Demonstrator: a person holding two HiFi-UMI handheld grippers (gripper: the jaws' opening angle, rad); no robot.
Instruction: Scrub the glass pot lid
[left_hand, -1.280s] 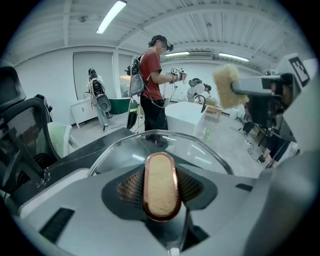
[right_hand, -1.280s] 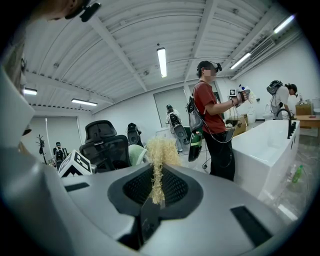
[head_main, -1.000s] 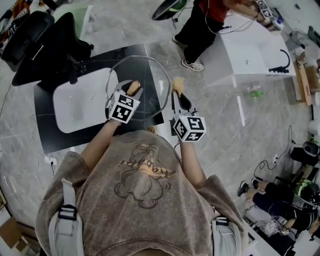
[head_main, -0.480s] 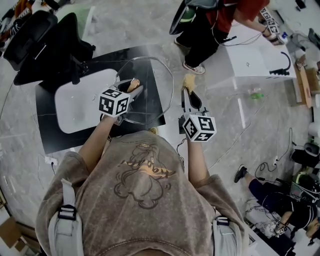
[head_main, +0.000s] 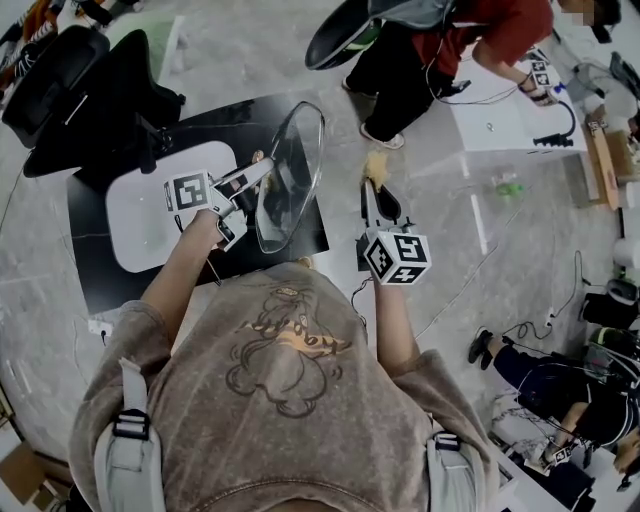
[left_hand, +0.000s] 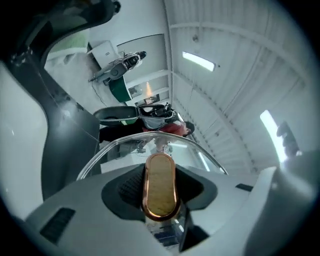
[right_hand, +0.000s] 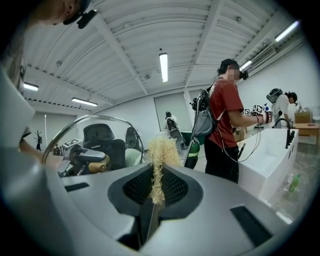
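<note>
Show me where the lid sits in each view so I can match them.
Head view: lid at centre, tipped on edge, held by the left gripper.
Left gripper view: lid arcs across the middle, behind its knob, which is clamped between the jaws.
Right gripper view: lid left of centre, to the left of the scrubber.
Shared landmark: person in red.

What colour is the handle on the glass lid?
The handle is golden brown; clearest in left gripper view.
</note>
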